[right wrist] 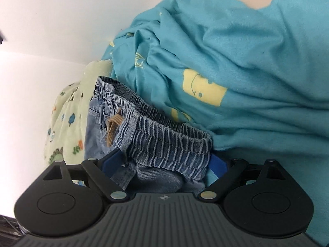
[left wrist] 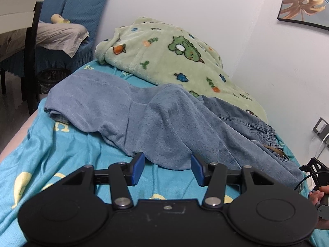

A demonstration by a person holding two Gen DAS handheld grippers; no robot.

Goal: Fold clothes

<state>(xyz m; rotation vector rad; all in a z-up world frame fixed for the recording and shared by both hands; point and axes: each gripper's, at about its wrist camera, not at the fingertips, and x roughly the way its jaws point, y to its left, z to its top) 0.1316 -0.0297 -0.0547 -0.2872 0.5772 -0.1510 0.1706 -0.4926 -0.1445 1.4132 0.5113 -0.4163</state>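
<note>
- Item: blue denim trousers (left wrist: 164, 123), laid across a turquoise bedsheet (left wrist: 61, 150) printed with yellow figures; a green fleece blanket (left wrist: 164, 49) was lying behind them against the wall.
- Progress: the legs were seen doubled over one another, one layer resting on the other, with the cuffs towards the far left of the left wrist view. A first lengthwise fold was judged to be done. The cloth was rumpled and humped in the middle, so smoothing and the crosswise folds were judged to remain.
- Left gripper (left wrist: 166, 169): its jaws were held partly apart, with nothing between them. The blue pads (left wrist: 138, 169) were set just at the near edge of the trouser leg, over bare sheet; contact with the denim could not be confirmed.
- Right gripper (right wrist: 166, 164): its jaws were spread wide, to either side of the bunched elastic waistband (right wrist: 164, 140). The waistband was lying between them, unclamped as far as could be seen; one pad was largely hidden by cloth.
- Waistband detail: a tan drawstring (right wrist: 113, 127) was noted hanging from the front, to the left of the right gripper.
- Position overall: waistband end at the right gripper, mid-leg edge at the left gripper.
</note>
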